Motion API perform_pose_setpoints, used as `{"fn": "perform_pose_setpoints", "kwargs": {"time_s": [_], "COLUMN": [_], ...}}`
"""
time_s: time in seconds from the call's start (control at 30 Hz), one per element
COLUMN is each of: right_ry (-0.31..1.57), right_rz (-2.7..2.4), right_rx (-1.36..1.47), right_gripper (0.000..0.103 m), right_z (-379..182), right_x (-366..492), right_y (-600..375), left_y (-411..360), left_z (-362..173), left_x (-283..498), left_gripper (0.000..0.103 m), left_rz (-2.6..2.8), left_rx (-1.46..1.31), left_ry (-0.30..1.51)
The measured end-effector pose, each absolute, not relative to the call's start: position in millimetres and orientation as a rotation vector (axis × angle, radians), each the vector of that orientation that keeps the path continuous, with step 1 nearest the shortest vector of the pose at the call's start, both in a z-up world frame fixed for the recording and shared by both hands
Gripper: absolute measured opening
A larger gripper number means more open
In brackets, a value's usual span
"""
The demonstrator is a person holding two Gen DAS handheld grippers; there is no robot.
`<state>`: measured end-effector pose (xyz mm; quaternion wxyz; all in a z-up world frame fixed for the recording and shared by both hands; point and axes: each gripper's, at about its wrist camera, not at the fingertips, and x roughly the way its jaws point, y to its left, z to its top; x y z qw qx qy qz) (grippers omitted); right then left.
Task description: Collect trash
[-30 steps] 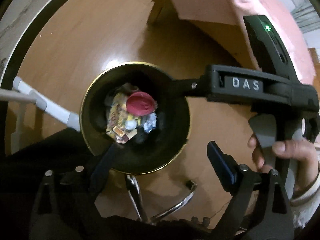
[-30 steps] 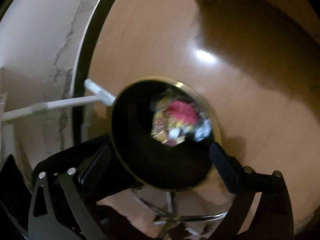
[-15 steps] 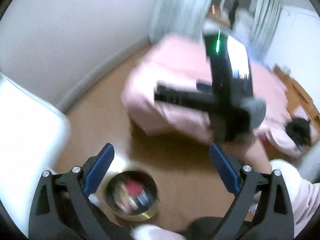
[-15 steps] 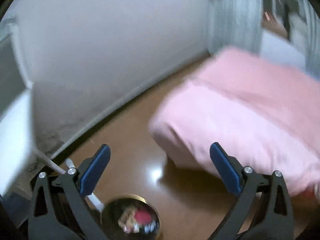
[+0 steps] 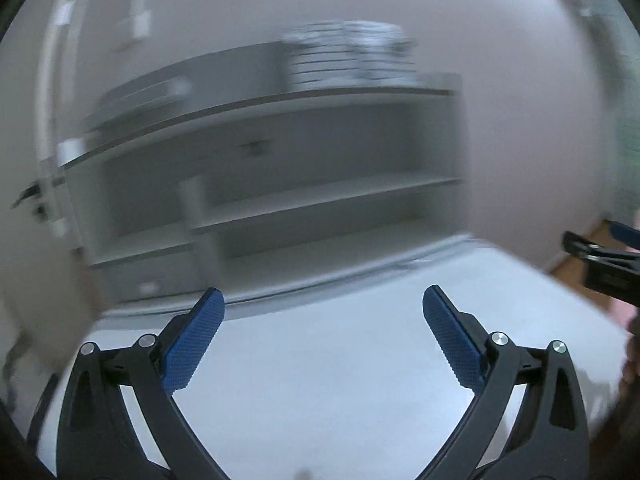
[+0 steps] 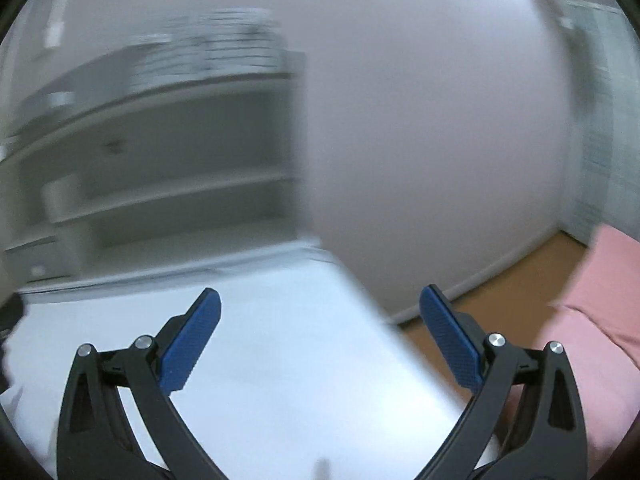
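Note:
No trash and no bin shows in either view now. In the left wrist view my left gripper [image 5: 322,292] hangs over a bare white desk top [image 5: 320,368]. Its jaws are opening wide, with nothing between the blue pads [image 5: 192,344]. In the right wrist view my right gripper [image 6: 320,291] is open and empty over the same desk [image 6: 260,352], near its right edge. The right gripper [image 5: 596,240] also pokes in at the right edge of the left wrist view. Both pictures are motion-blurred.
A white shelf unit [image 5: 320,196] [image 6: 160,196] stands at the back of the desk against a pale wall, with a striped stack [image 5: 348,56] on top. Right of the desk lie wooden floor [image 6: 500,300] and a pink bed [image 6: 592,320].
Both grippers swung up from the black bin of trash on the floor and now face the desk and shelves. The bin has left both views.

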<state>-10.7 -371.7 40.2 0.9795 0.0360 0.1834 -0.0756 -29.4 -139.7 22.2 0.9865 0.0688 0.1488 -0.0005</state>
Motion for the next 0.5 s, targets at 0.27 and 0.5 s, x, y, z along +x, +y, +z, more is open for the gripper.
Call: {"fn": "perform_pose_setpoints", "kwargs": {"time_s": [0.27,0.5], "right_ry": [0.408,0.435], "right_rz": [0.061,0.095], "right_rx": [0.002,-0.013], "right_gripper": [0.096,0.096], "right_z": [14.9,12.1], "right_x": [11.8,22.5], "right_y": [-273.0,-263.9], "left_y": [-53.0,-54.9], "left_z": [-1.5,-15.2], "left_x": [-2.3,18.0], "left_gripper": [0.097,0.097], "left_rz": [0.199,0.138], "left_rx": [0.080,0.097], "left_ry": [0.358,0.443]}}
